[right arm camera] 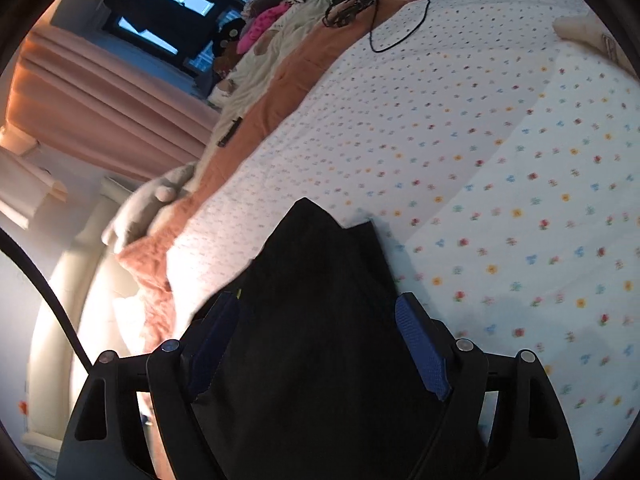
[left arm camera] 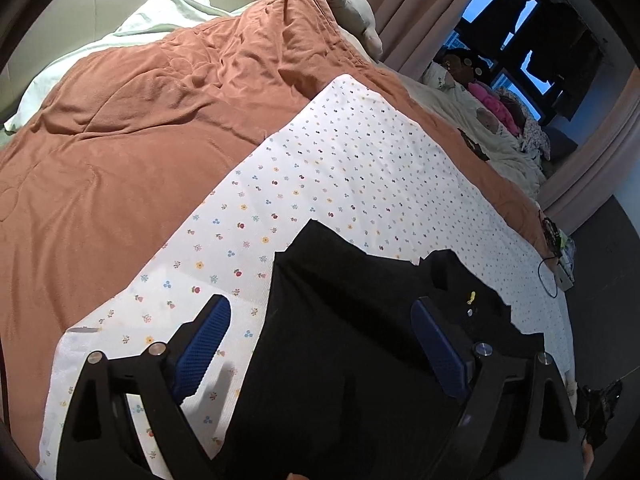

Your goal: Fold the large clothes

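A black garment is seen in the lower middle of the left wrist view, spread on a white flower-printed sheet. Its long axis runs from the bottom edge up toward the frame centre, and a jagged upper edge points to the upper right. Its lower part is cut off by the frame, so its kind cannot be made out. The left gripper is held wide, its blue pads set well apart, with the cloth lying between them; contact with the cloth cannot be judged.

In the right wrist view the garment is shown bunched, tapering to a peak directed at the upper middle. The right gripper is likewise spread wide, dark fabric filling the gap between its pads; whether it is gripped cannot be told. An orange quilt is visible beneath the sheet, at upper left.
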A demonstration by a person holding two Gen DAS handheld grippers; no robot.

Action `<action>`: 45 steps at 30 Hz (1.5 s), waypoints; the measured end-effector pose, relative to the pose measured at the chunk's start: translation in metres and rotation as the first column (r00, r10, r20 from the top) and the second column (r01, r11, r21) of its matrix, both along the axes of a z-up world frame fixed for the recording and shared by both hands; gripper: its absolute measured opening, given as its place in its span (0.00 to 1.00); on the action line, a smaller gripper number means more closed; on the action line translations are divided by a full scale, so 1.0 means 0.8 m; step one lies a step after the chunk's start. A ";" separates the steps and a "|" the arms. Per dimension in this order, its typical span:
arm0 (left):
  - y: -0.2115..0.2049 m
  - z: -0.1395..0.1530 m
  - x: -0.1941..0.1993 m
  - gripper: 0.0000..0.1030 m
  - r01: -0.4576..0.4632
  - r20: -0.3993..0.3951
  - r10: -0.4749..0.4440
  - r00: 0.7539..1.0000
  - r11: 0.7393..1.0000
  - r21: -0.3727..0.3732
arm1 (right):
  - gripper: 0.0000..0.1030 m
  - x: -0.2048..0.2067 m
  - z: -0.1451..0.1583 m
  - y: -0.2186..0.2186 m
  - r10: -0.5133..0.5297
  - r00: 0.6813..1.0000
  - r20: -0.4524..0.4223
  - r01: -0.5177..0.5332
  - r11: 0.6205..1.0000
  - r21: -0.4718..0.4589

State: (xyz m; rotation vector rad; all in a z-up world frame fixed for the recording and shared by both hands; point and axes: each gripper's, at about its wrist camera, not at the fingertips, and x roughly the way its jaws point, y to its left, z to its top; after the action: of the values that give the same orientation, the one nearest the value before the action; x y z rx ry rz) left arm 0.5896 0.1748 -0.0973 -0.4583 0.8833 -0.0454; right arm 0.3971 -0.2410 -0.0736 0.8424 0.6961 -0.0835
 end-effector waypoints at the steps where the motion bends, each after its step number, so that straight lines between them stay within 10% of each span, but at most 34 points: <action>1: -0.001 -0.003 -0.002 0.91 0.006 -0.008 -0.006 1.000 1.000 0.027 | 0.77 -0.003 0.000 0.002 0.004 1.000 -0.021 -0.005 1.000 -0.021; 13: -0.014 -0.056 0.032 0.87 0.141 -0.119 -0.126 0.985 0.983 0.119 | 0.77 0.054 0.014 0.045 0.112 0.989 -0.096 -0.126 0.978 -0.165; 19: -0.021 -0.077 0.076 0.69 0.168 -0.150 -0.153 0.977 0.981 0.096 | 0.72 0.102 0.005 0.038 0.107 0.988 -0.112 -0.131 0.964 -0.230; 25: -0.037 -0.083 0.100 0.31 0.201 -0.154 -0.176 0.972 0.967 0.159 | 0.52 0.146 -0.015 0.037 0.093 0.982 -0.163 -0.133 0.959 -0.250; 29: -0.033 -0.072 0.105 0.09 0.180 -0.135 -0.154 0.979 0.963 0.203 | 0.20 0.169 -0.035 0.053 0.119 0.971 -0.209 -0.174 0.947 -0.270; 32: -0.035 -0.055 0.103 0.05 0.178 -0.104 -0.157 0.982 0.955 0.237 | 0.02 0.164 -0.028 0.058 0.095 0.978 -0.184 -0.149 0.940 -0.308; 45: -0.050 -0.019 0.134 0.05 0.133 -0.030 -0.130 0.991 0.944 0.301 | 0.00 0.139 -0.006 0.053 0.021 0.999 -0.046 -0.035 0.947 -0.319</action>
State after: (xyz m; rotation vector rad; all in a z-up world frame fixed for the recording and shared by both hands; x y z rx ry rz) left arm 0.6966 0.1352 -0.1124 -0.1123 0.9118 -0.0298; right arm 0.5080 -0.1986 -0.0782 0.5198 0.7106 -0.1842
